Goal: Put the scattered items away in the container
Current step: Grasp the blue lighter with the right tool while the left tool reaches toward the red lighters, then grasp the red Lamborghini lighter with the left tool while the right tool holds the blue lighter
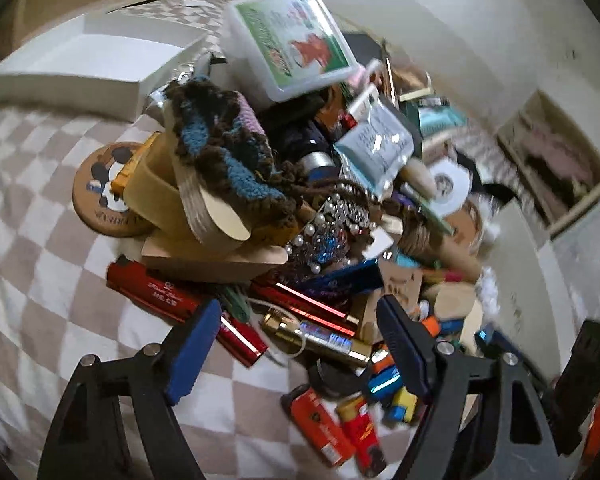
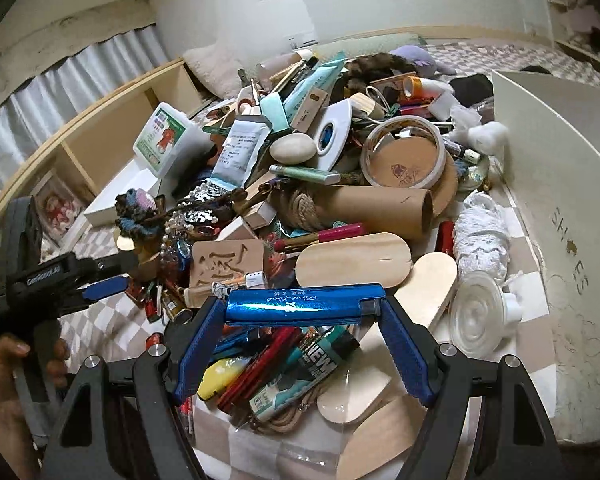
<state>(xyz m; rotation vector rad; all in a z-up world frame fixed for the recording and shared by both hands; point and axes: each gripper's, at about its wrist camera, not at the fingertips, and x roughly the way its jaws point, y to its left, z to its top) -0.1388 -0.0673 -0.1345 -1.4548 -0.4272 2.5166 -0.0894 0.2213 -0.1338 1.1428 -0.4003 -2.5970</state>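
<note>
Two grippers are seen over a pile of clutter on a checked cloth (image 1: 40,208). Nearest in the right wrist view, a blue lighter (image 2: 302,305) is clamped crosswise between the pads of the right gripper (image 2: 300,332); its long axis runs left to right across the jaws, with the black cap end at the right pad. It is held clear above the pile, over pens and a teal tube (image 2: 300,368). At lower left of that view, a hand (image 2: 8,384) is wrapped round the handle of the left gripper (image 2: 100,286), which is tilted toward the pile.

In the left wrist view, the left gripper (image 1: 300,344) is pointed steeply down, its jaws spread and nothing pressed between them. A gold lighter (image 1: 316,336) lies in the gap, its long axis slanted from upper left to lower right, touching neither pad. A red lighter (image 1: 156,288) lies just beyond the left pad.

Farther off, a white box (image 1: 80,68) is seen open on the cloth, well apart from both grippers.
</note>
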